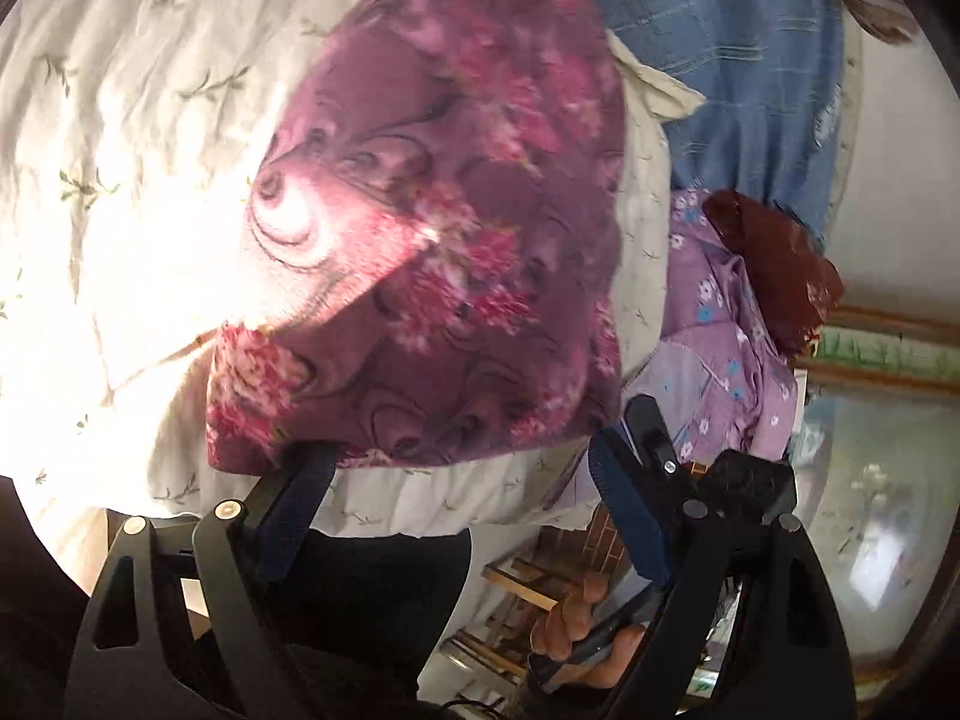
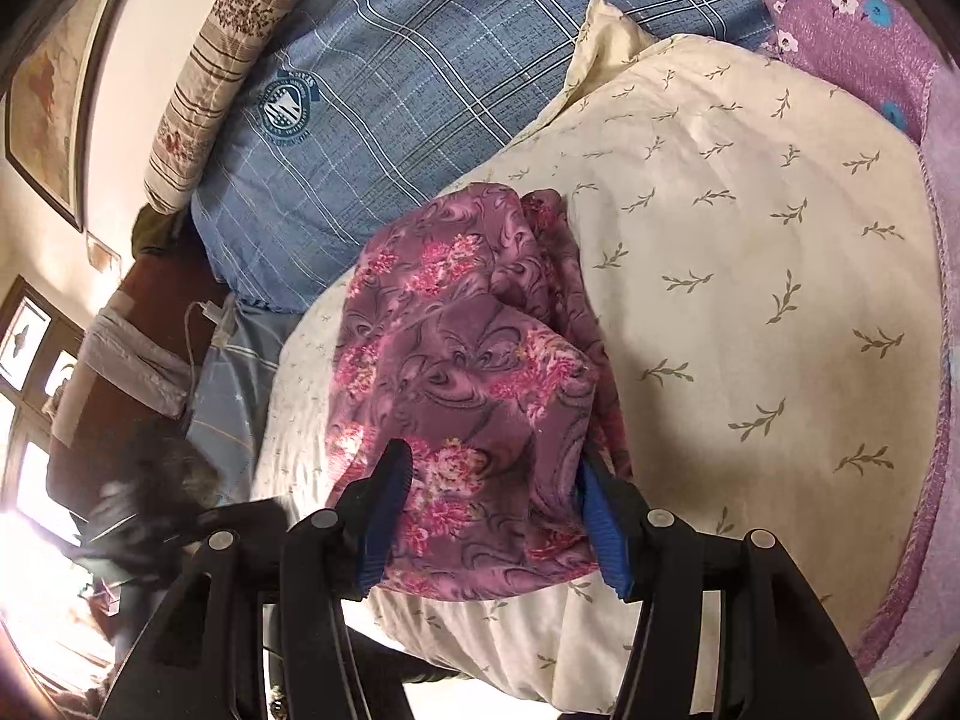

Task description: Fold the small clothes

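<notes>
A small purple garment with pink flowers [image 1: 432, 240] lies bunched on a cream leaf-print cover [image 1: 120, 150]; it also shows in the right wrist view [image 2: 468, 372]. My left gripper [image 1: 462, 468] is open at the garment's near edge, its left finger tip under the hem, its right finger [image 1: 624, 510] beside the cloth. My right gripper [image 2: 492, 492] is open, its blue-padded fingers [image 2: 384, 516] on either side of the garment's near fold, which lies between them unclamped. The other gripper and the hand holding it [image 1: 588, 630] show low in the left wrist view.
The cream cover [image 2: 750, 300] lies over a rounded cushion. A blue plaid pillow [image 2: 420, 90] lies behind it, with a striped pillow [image 2: 222, 60] beyond. A lilac flowered blanket [image 2: 870, 30] is at the right, and a dark red cloth [image 1: 774, 264] lies on it. Window and furniture stand past the bed edge.
</notes>
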### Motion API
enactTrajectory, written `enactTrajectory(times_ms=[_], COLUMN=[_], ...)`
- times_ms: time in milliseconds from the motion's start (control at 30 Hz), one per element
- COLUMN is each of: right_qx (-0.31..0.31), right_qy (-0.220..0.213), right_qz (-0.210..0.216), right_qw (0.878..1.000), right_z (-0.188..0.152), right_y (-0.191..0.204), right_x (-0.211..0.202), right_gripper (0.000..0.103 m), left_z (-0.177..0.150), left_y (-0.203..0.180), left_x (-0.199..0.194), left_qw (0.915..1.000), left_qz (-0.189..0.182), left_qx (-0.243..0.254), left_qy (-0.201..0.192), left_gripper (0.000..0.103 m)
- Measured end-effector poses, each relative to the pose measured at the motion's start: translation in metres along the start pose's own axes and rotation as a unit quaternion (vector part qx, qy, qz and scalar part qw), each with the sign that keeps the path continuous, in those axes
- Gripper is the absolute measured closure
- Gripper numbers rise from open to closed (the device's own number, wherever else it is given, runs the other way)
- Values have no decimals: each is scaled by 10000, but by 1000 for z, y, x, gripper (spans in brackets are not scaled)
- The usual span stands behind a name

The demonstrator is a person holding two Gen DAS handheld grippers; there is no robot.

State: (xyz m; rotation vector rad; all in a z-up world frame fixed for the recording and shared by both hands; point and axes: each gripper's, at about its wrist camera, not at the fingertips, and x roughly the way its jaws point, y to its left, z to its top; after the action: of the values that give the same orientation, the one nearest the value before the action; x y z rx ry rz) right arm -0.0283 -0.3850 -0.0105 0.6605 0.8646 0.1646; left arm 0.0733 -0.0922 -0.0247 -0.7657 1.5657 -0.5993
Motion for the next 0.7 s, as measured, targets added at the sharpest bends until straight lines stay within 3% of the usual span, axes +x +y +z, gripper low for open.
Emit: enactTrajectory(times_ms=[200, 300, 367, 400, 467, 500, 600, 700], right_qx=[392, 415, 404, 371, 259, 283, 486, 415], right_qy=[43, 62, 111, 135, 196, 148, -269, -384], right_qz=[219, 216, 160, 130, 170, 304, 1356, 1499], right_qw=[9990, 9989, 9990, 9991, 9993, 9990, 9892, 9871], right_z=[6, 6, 6, 6, 10, 13, 23, 22], right_y=[-14, -14, -14, -14, -10, -8, 4, 4], right_x=[9, 12, 16, 18, 21, 19, -10, -28], right_gripper=[47, 49, 60, 93, 98, 99, 99, 99], left_z=[-17, -5, 5, 8, 8, 7, 1, -6], left_y=[-9, -3, 3, 2, -4, -7, -14, -5], left_x=[-1, 4, 4, 2, -7, -16, -44, -42], left_qw=[9999, 9999, 9998, 9998, 9997, 9996, 9970, 9959], left_qz=[12, 125, 114, 158, 188, 121, 265, 565], left_qx=[138, 15, -158, -89, 130, 210, 557, 619], left_qy=[19, -76, -38, -53, -99, -150, -469, -355], left_gripper=[16, 18, 39, 47, 80, 83, 84, 85])
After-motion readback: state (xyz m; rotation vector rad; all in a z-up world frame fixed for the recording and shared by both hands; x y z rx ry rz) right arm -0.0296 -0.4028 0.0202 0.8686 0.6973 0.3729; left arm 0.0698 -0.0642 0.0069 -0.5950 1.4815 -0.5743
